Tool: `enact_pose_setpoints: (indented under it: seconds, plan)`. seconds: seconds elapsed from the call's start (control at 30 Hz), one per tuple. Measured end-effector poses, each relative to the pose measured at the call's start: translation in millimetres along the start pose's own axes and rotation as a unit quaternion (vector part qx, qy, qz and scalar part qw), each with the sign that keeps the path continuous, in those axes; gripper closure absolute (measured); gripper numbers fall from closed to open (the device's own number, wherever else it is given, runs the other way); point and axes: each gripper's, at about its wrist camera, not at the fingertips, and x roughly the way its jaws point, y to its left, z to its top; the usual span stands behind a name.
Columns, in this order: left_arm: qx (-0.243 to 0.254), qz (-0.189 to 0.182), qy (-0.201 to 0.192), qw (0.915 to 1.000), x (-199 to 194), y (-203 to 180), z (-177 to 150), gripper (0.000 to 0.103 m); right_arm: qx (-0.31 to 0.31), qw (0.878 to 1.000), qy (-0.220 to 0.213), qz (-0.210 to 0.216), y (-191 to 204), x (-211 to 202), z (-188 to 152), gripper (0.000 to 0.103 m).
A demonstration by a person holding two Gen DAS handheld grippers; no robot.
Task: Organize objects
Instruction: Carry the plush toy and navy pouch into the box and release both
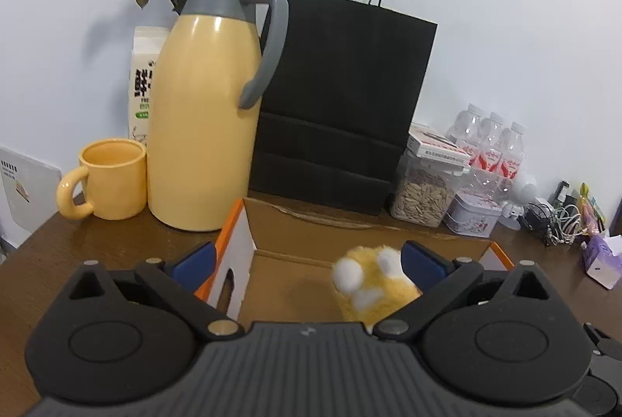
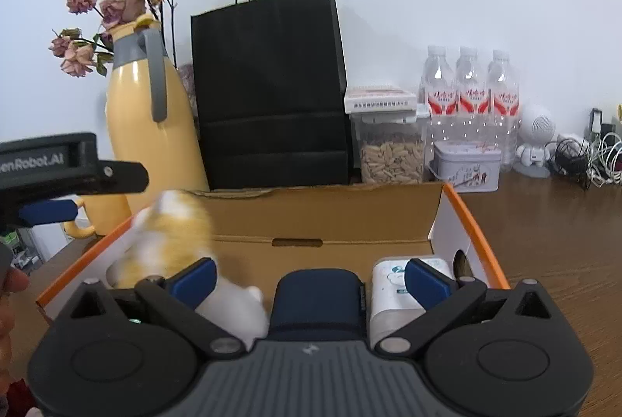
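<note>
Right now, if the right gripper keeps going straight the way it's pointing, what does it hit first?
Most likely the dark blue object lying in the cardboard box, directly between the open right gripper fingers. Beyond it stands the box's far wall. Depth is hard to judge here.

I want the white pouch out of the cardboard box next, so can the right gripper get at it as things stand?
Probably yes. The right gripper is open above the open-topped cardboard box, with nothing held. The white pouch lies just under its right finger, beside a dark blue case, which crowds one side.
</note>
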Motion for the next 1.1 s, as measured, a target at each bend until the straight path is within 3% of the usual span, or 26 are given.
enact_pose_setpoints:
  seconds: [0.23, 0.47, 0.7, 0.9, 1.1]
  plan:
    - [0.013, -0.002, 0.006, 0.9999, -10, -3, 1, 0.000, -0.008, 1.000, -0.008, 0.009, 4, -14, 1, 0.000]
    - [0.012, -0.007, -0.050, 0.9987, -55, 2, 7, 0.000, -0.019, 0.999, -0.045, 0.013, 0, -56, 4, 0.000]
    - [0.039, -0.012, -0.061, 0.9973, -95, 4, -5, 0.000, -0.024, 0.998, -0.059, 0.013, -9, -97, -7, 0.000]
    - [0.072, -0.004, -0.039, 0.9966, -117, 13, -29, 0.000, -0.039, 0.998, -0.051, 0.022, -8, -127, -22, 0.000]
    - [0.082, 0.010, -0.017, 0.9964, -141, 30, -51, 0.000, -0.053, 0.998, -0.010, 0.019, -10, -143, -46, 0.000]
